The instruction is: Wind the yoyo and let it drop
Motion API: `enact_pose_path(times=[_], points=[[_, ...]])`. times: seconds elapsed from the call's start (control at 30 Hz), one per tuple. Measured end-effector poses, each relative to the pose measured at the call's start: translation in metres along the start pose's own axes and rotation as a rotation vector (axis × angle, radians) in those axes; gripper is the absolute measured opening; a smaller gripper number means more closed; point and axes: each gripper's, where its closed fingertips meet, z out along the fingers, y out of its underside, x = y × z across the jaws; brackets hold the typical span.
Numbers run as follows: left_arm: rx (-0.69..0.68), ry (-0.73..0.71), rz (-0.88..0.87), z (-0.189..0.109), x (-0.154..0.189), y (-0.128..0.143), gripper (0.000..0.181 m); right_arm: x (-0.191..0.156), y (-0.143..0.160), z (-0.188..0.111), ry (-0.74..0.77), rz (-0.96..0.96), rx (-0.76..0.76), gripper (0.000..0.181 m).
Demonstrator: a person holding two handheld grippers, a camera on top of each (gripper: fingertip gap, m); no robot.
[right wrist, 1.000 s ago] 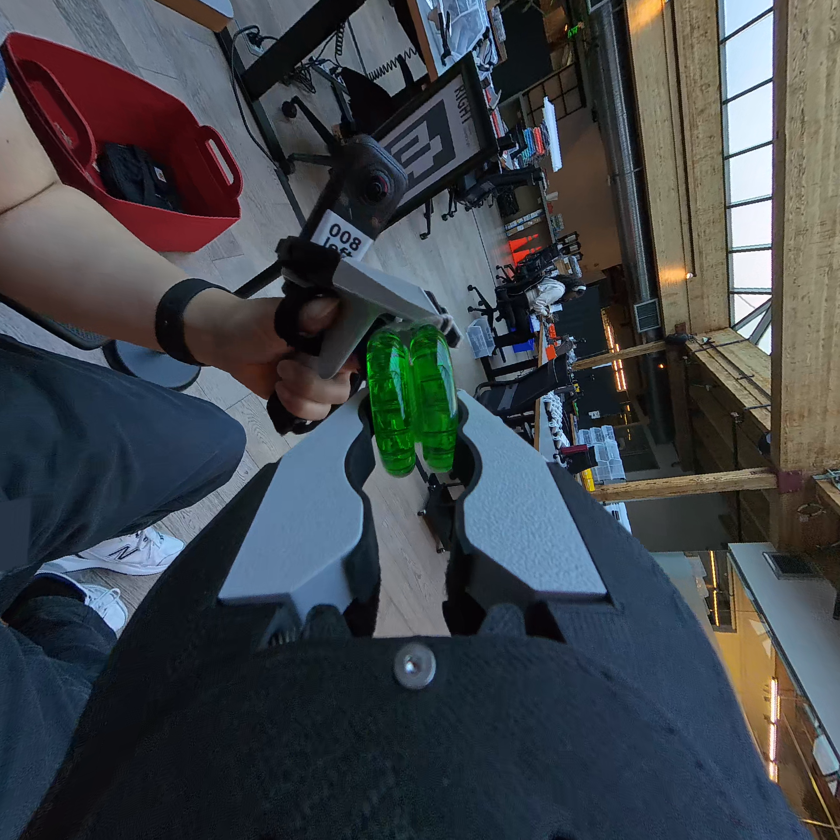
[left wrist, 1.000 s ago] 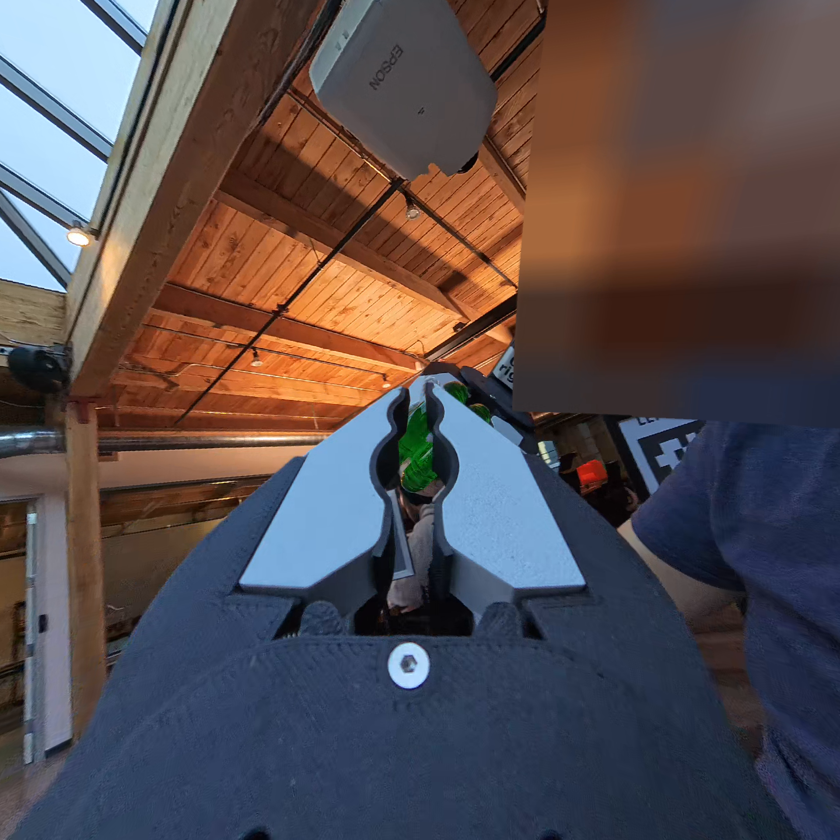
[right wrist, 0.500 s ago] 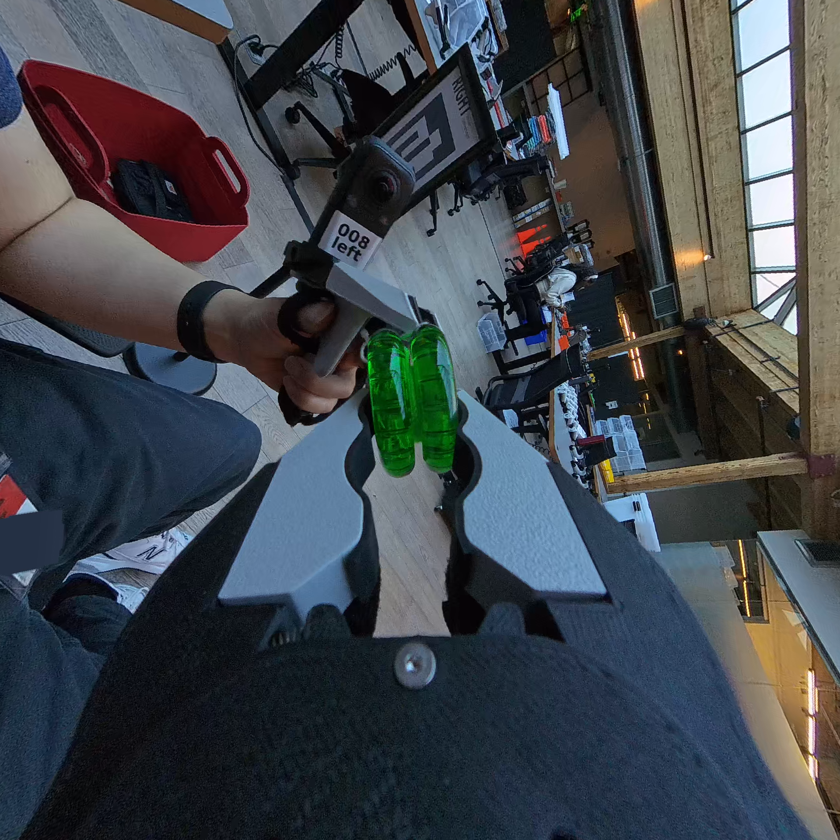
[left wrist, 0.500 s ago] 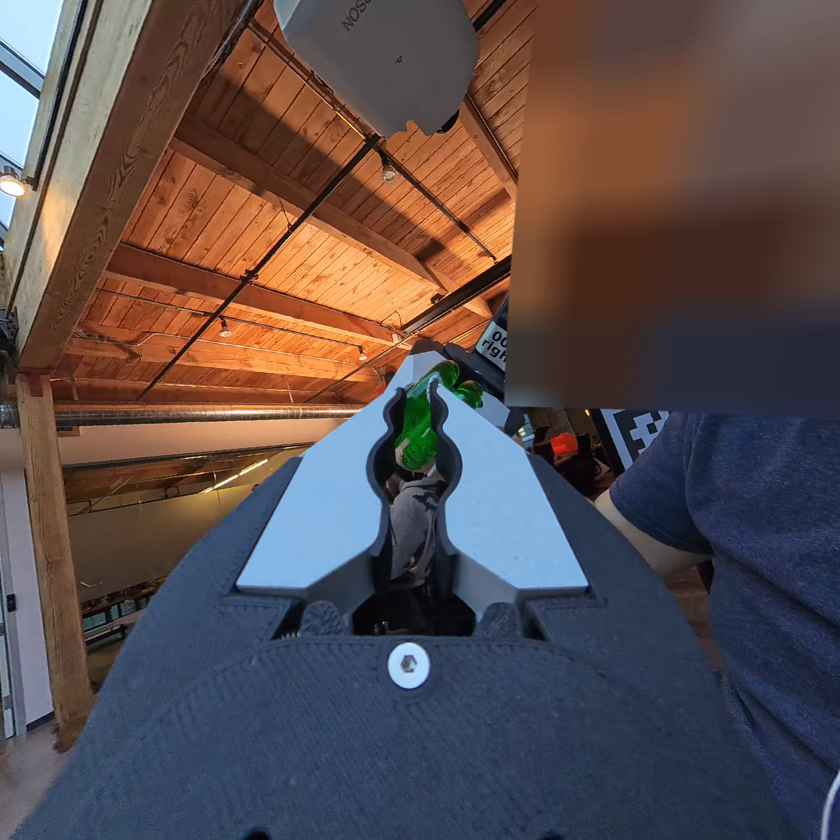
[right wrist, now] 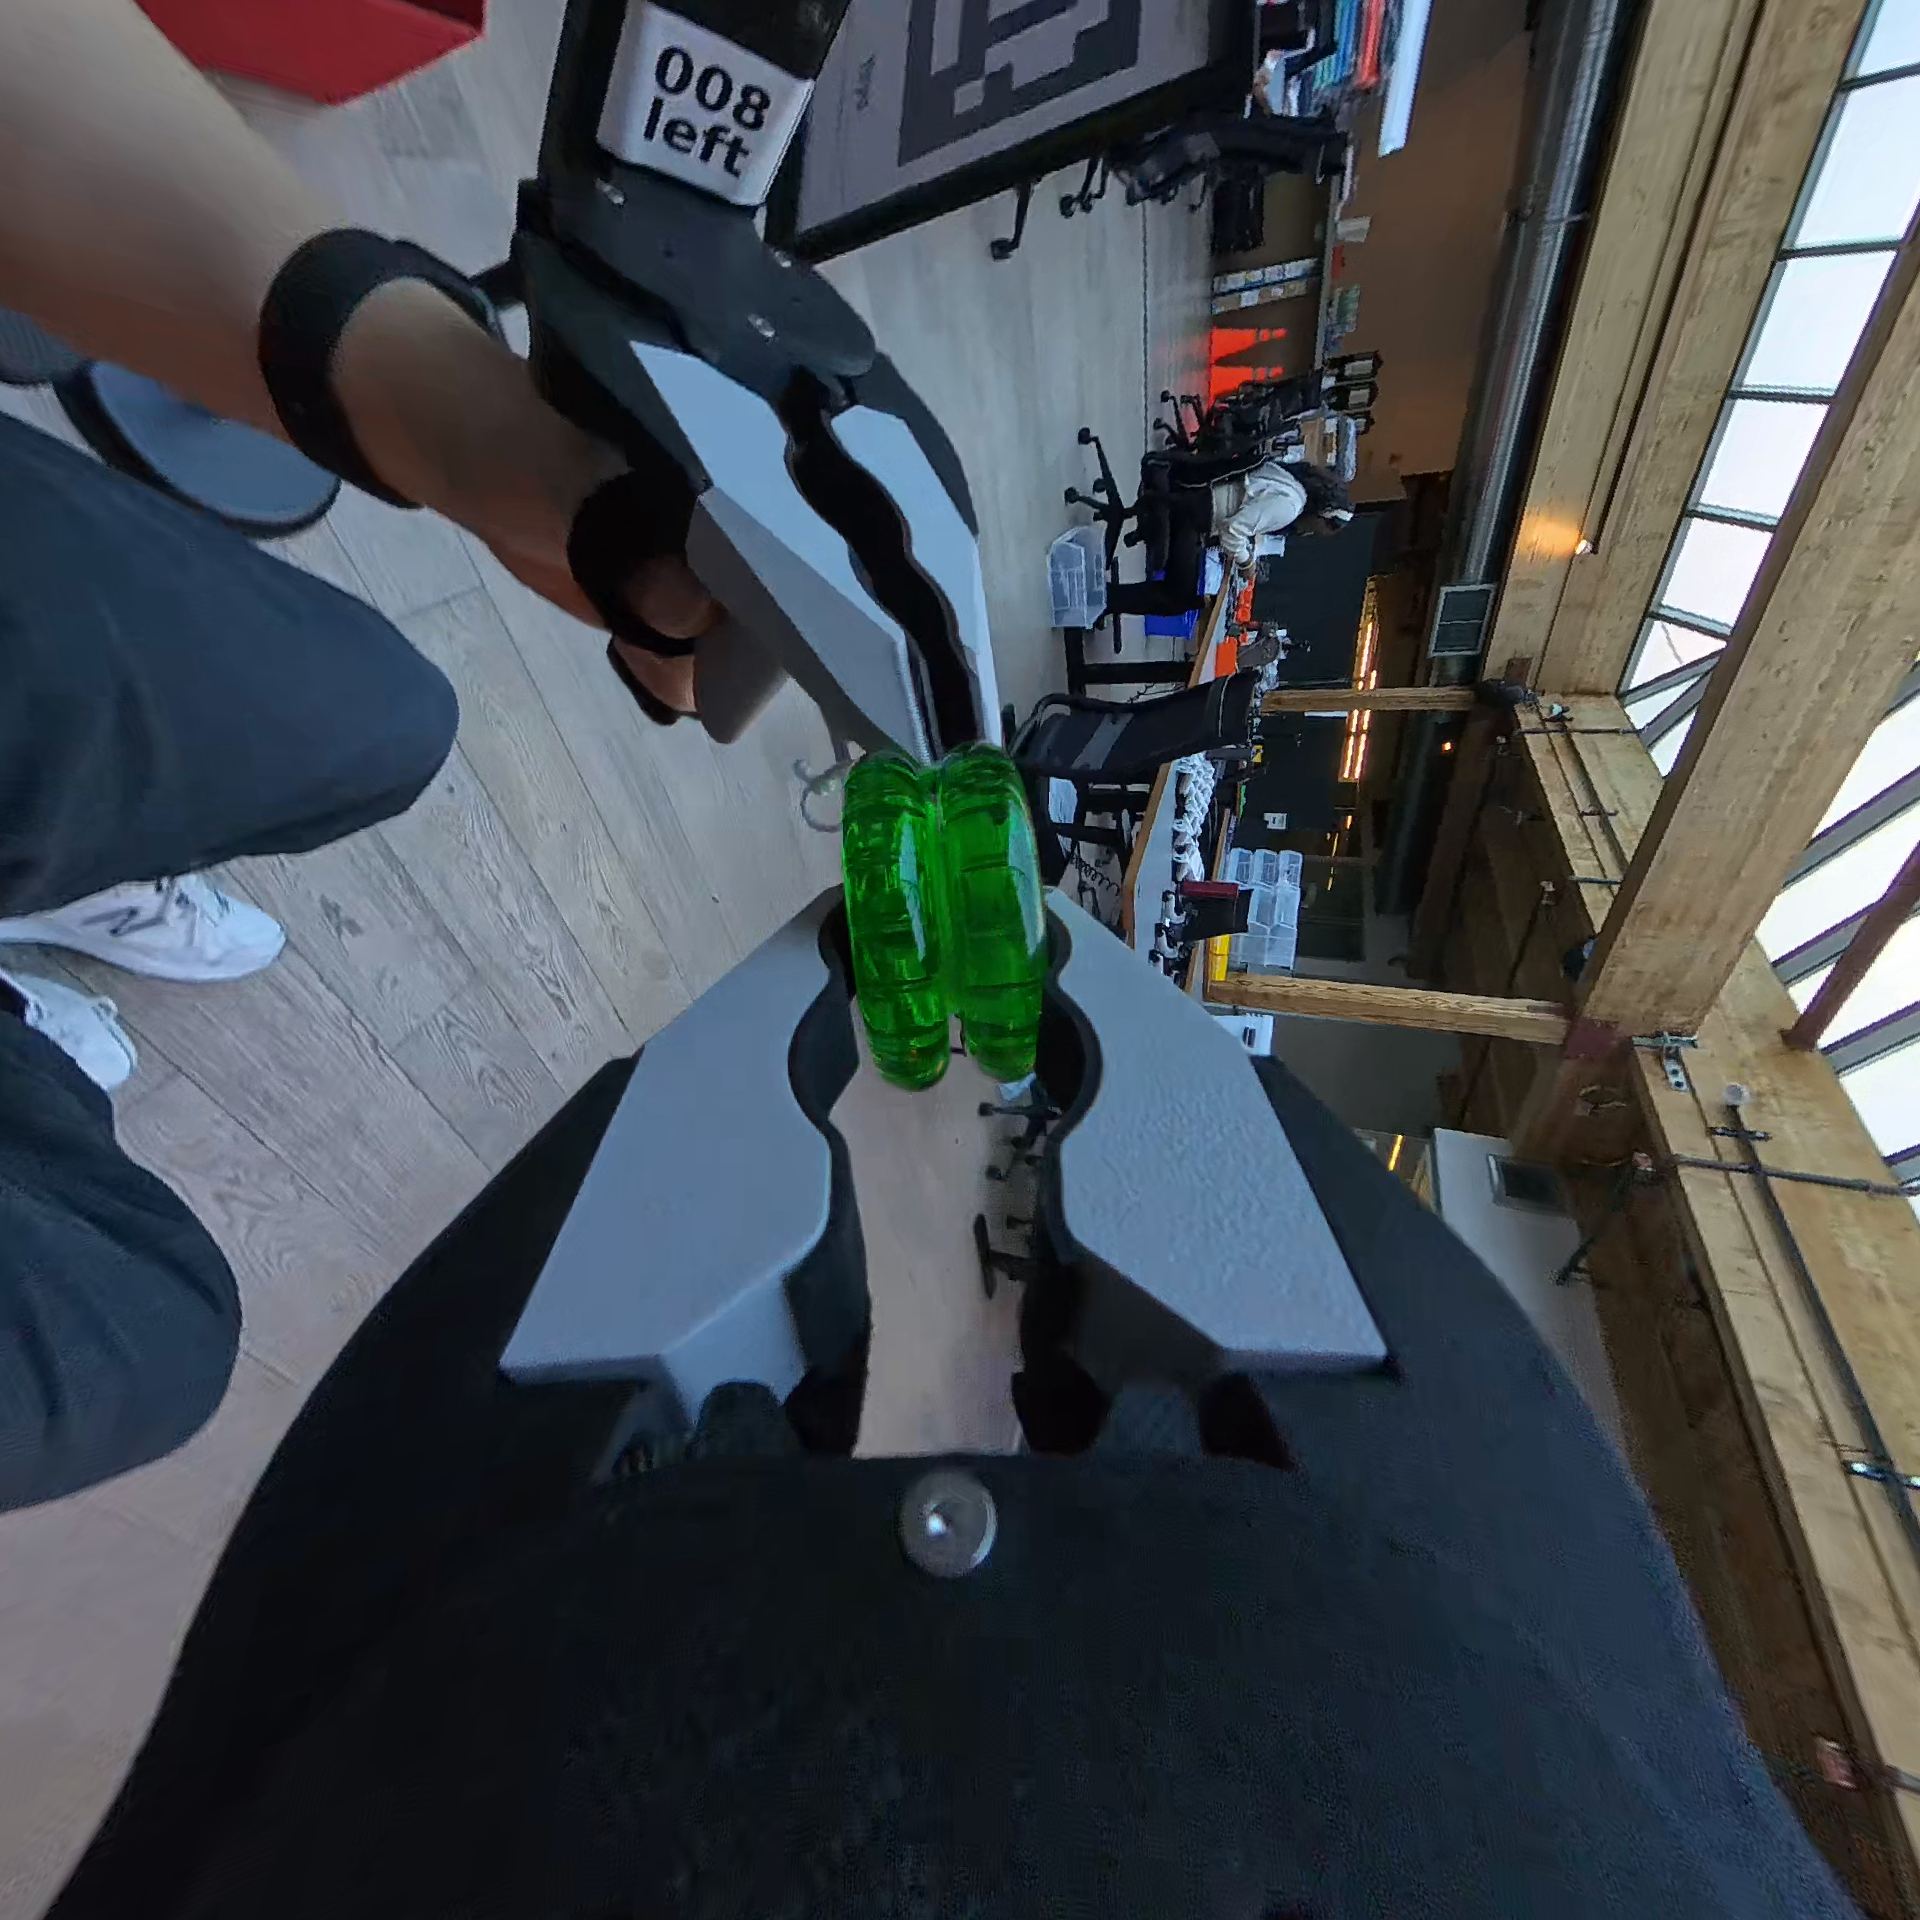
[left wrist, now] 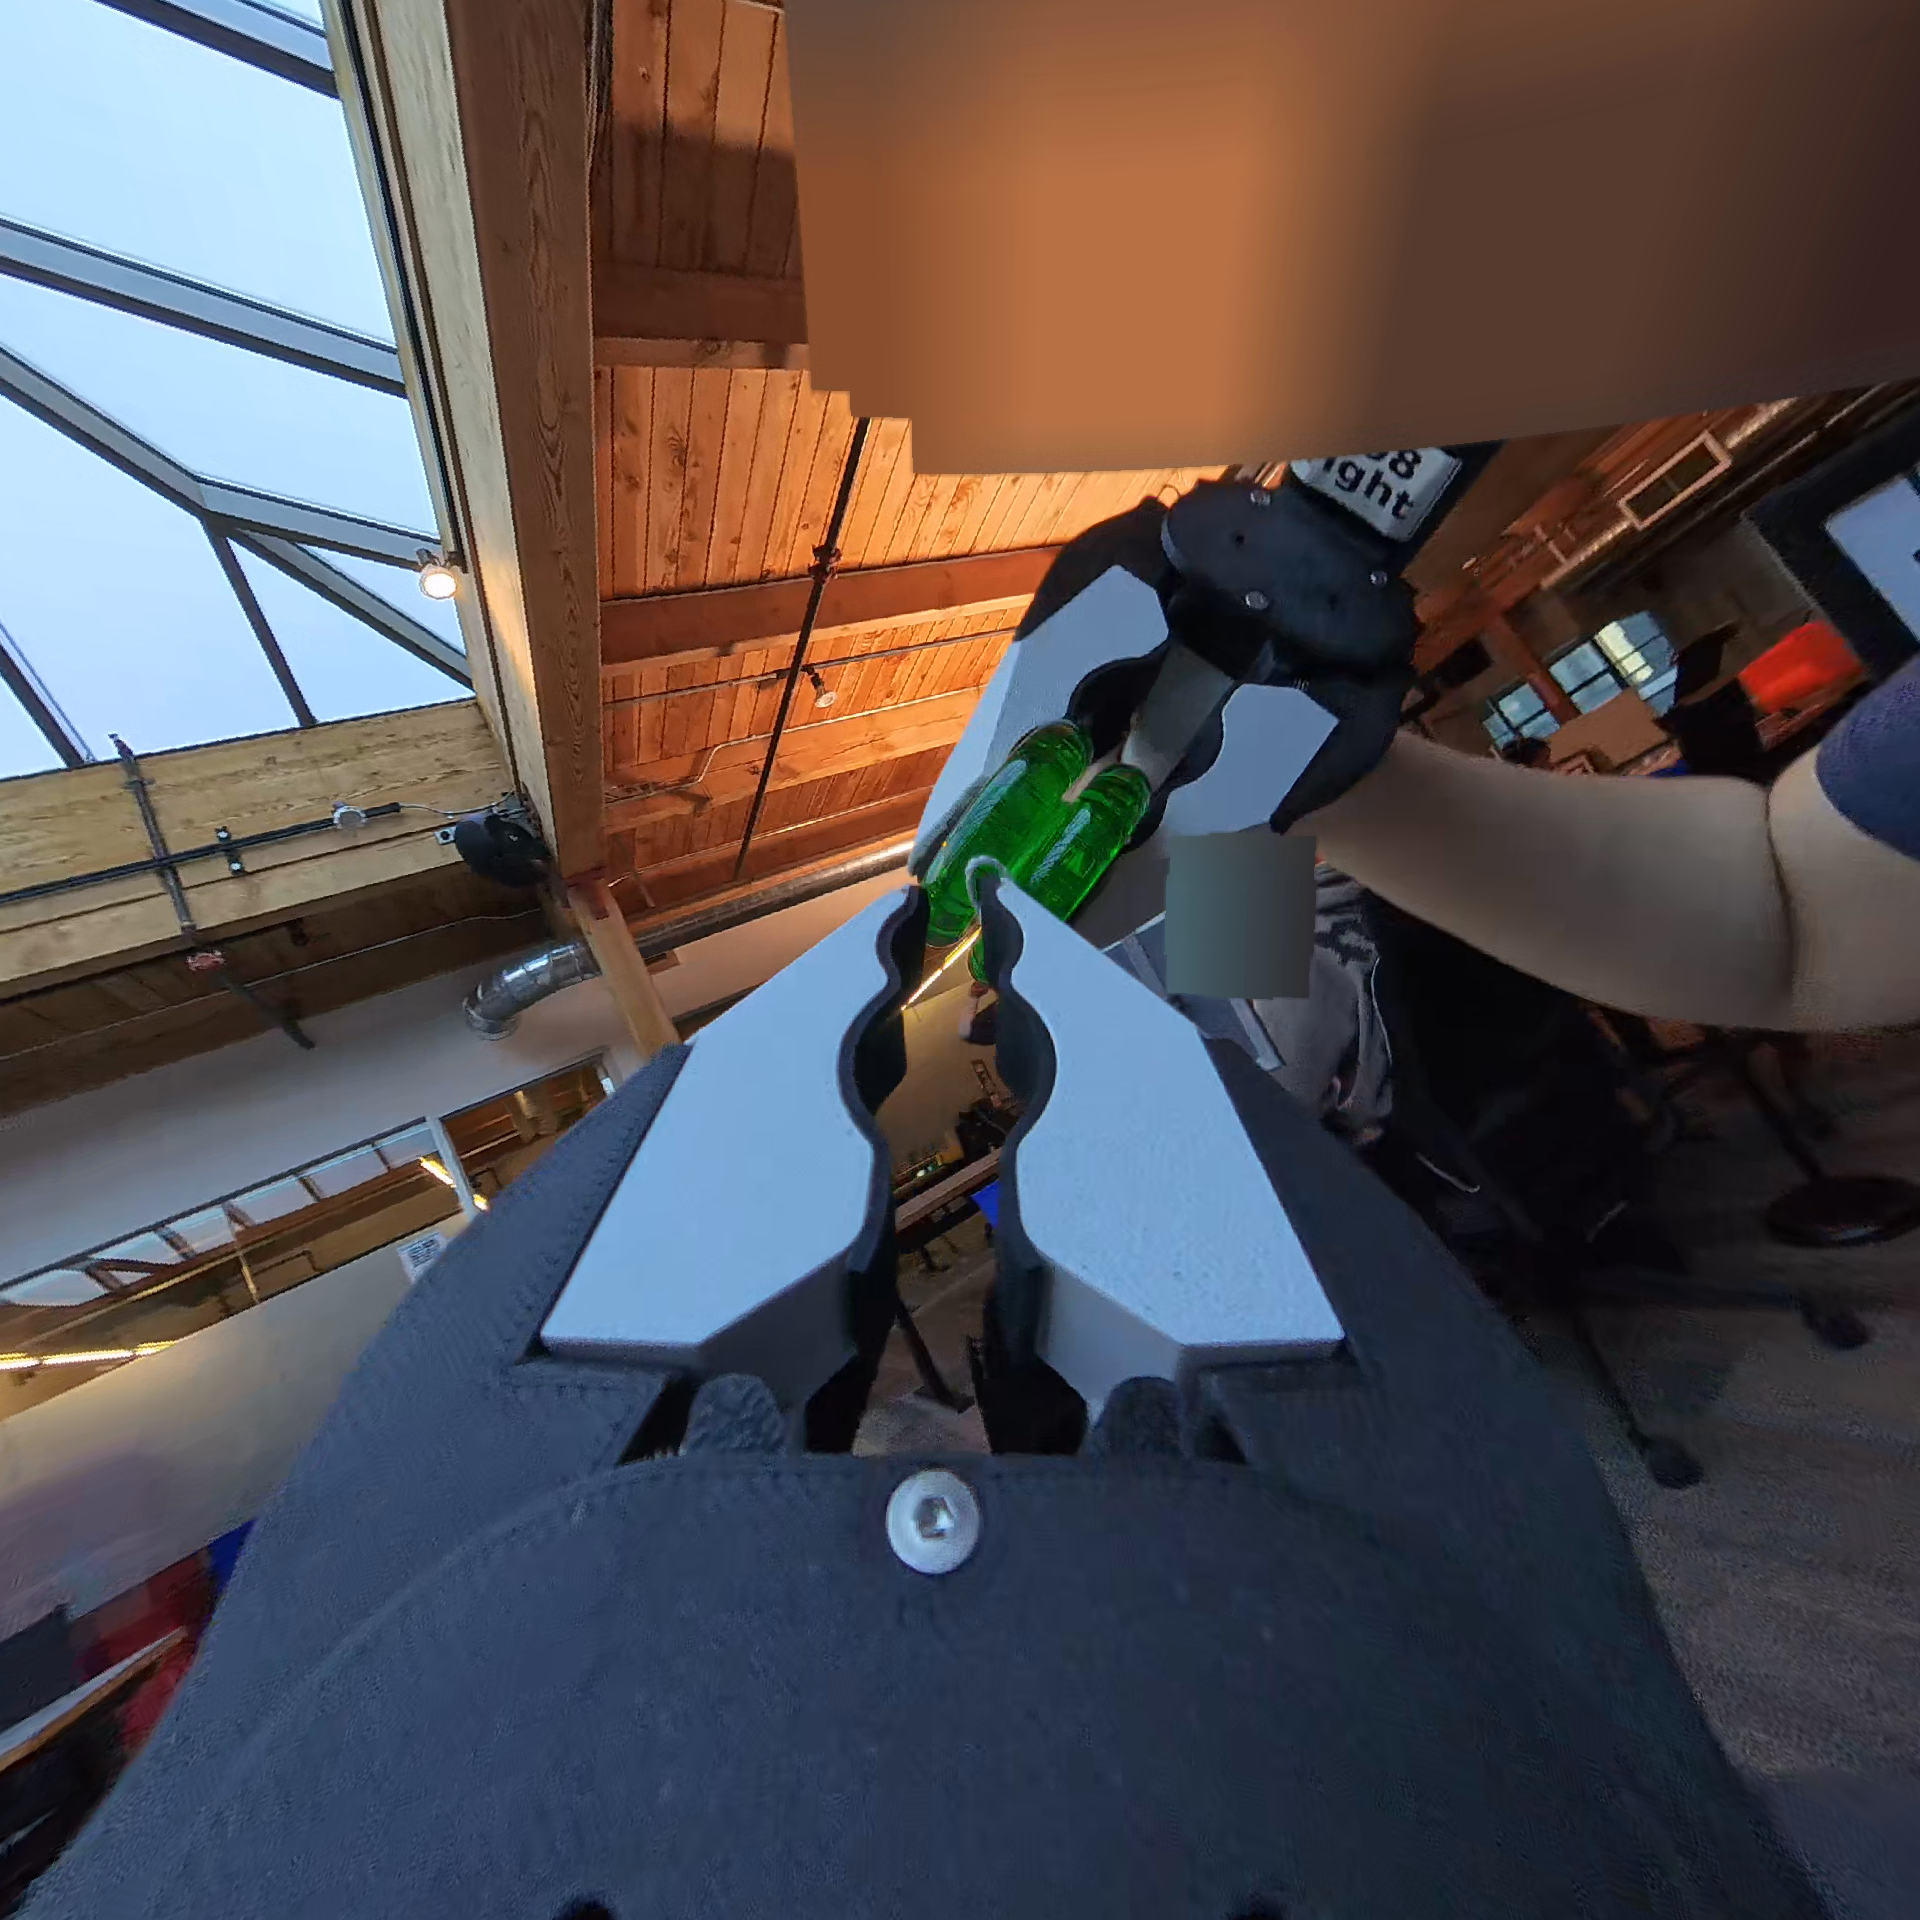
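A person stands in a large timber-roofed hall, holding a two-finger tool in each hand, both raised in the air with no worktop in sight.

The right tool (right wrist: 951, 966) pinches a green yoyo (right wrist: 943, 914) across its two faces, near the fingertips, so the groove between the halves faces outward. The left tool (left wrist: 951, 899) points its tips at that groove from just beside the yoyo. Its fingers are drawn close together with a narrow gap between them. A pale string (left wrist: 977, 868) loops at its tips, but whether the fingers grip it cannot be told.

The step in hand looks like winding. To do it well, the right tool should keep the yoyo steady with the groove open to the left tool. The left tool should lay each turn of string squarely into the groove under light tension, so no loop rides over the rim. Before the drop, the free end should stay firmly caught, and the right tool should spread cleanly so the yoyo falls straight.

Hard to make out: a small string loop (right wrist: 821, 795) shows beside the yoyo in the right wrist view, yet its path into the groove is hidden. How much string is already wound cannot be seen. The yoyo's axle is out of sight. A blurred patch covers the upper right of the left wrist view.
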Motion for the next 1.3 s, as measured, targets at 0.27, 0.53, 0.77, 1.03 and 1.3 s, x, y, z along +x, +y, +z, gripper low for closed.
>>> enact_pose_path(times=[0.27,0.53,0.77,1.03,1.3], points=[[-0.097,-0.090,0.202,0.000,-0.007,0.004,0.011,0.008,0.001,0.001,-0.057,-0.321,-0.184,0.029],[0.096,-0.089,0.078,-0.011,-0.010,-0.030,0.014,0.018,-0.030,0.000,-0.185,-0.258,-0.060,0.029],[0.359,-0.015,-0.174,-0.030,-0.012,-0.070,0.013,0.020,-0.061,0.012,-0.349,0.008,0.115,0.029],[0.363,0.049,-0.326,-0.035,-0.025,-0.069,0.014,0.026,-0.060,0.023,-0.355,0.018,0.109,0.029],[0.227,0.035,-0.335,-0.030,-0.037,-0.049,0.013,0.031,-0.037,0.030,-0.384,-0.036,-0.081,0.029]])
